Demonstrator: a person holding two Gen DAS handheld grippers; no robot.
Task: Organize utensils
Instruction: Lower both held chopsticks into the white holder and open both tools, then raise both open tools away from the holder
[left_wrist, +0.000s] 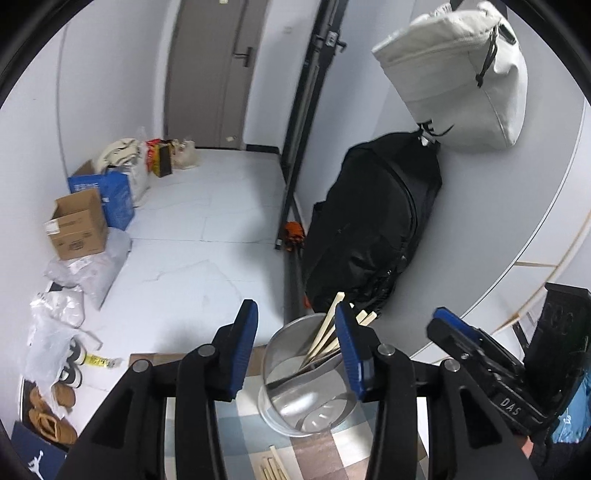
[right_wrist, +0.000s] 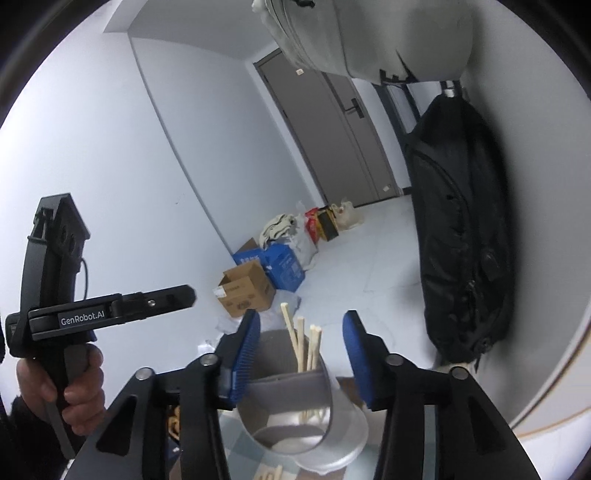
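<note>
Risk: the metal cup (left_wrist: 306, 380) sits near the table (left_wrist: 229, 435) edge with chopsticks (left_wrist: 327, 338) leaning out of it, so a careless nudge from either finger could tip it or spill them. Both my left hand-held gripper (left_wrist: 299, 350) and right hand-held gripper (right_wrist: 301, 356) stand spread, pinching nothing. The cup lies just ahead between each pair of fingers; loose chopsticks (left_wrist: 269, 465) remain on the table below.
</note>
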